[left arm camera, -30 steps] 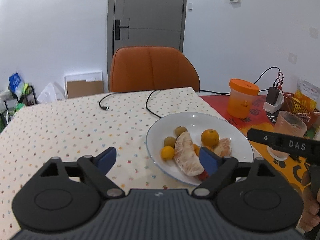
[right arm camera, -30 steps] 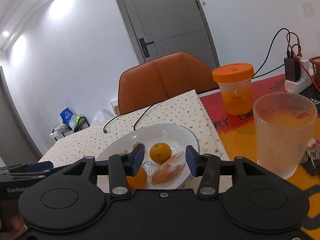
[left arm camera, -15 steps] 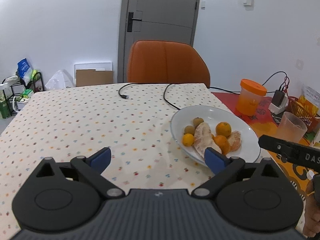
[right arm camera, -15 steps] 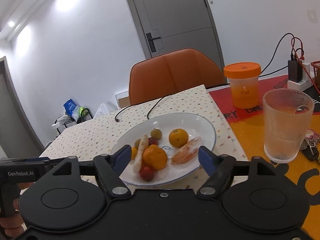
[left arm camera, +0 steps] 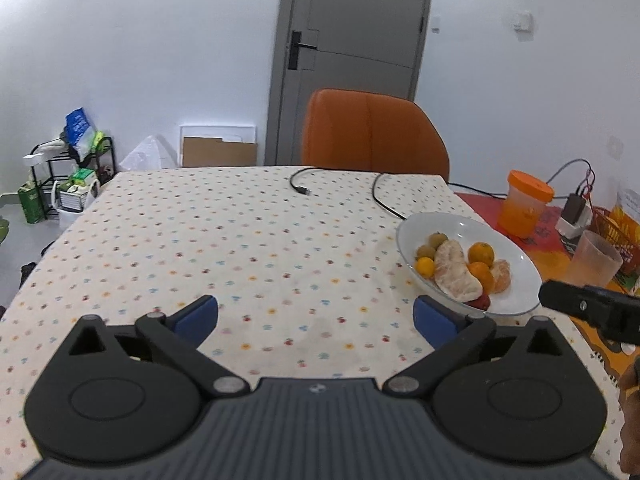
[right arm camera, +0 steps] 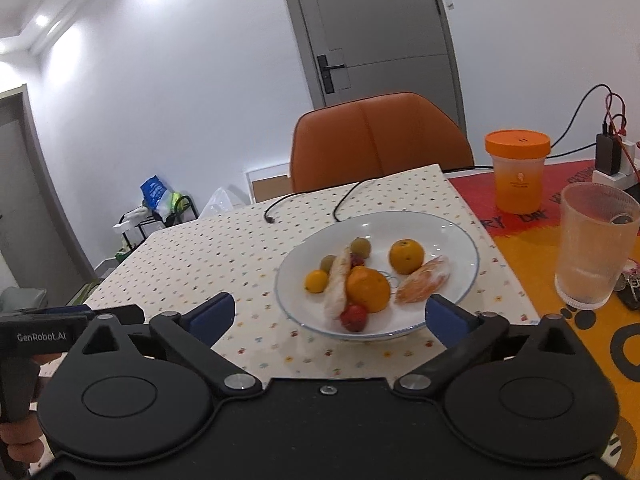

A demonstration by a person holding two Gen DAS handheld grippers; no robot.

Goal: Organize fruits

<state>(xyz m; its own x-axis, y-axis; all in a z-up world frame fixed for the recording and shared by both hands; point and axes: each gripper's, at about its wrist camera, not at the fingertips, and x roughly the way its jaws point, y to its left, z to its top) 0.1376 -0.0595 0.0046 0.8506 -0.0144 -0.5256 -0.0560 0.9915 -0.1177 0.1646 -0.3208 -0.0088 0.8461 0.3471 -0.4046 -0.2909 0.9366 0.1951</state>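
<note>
A white plate [right arm camera: 448, 236] sits on the dotted tablecloth and holds several fruits: a large orange [right arm camera: 368, 289], a second orange [right arm camera: 407, 256], a small orange [right arm camera: 316, 281], a peeled pomelo segment [right arm camera: 338, 286], a peeled tangerine [right arm camera: 424, 280], a red fruit [right arm camera: 354, 317] and two green-brown fruits [right arm camera: 360, 246]. My right gripper [right arm camera: 330, 316] is open and empty, just short of the plate's near rim. My left gripper [left arm camera: 316, 318] is open and empty over bare tablecloth, left of the plate [left arm camera: 516, 256]. The pomelo segment [left arm camera: 454, 270] shows there too.
A ribbed plastic cup [right arm camera: 596, 244] and an orange-lidded jar [right arm camera: 518, 170] stand right of the plate on a red-orange mat. Keys [right arm camera: 632, 284] lie by the cup. A black cable [left arm camera: 304, 188] lies at the table's far side, before an orange chair [left arm camera: 372, 132].
Both grippers have drawn back from the plate and risen. The right jaws have opened wide; the large orange they were around now lies on the plate.
</note>
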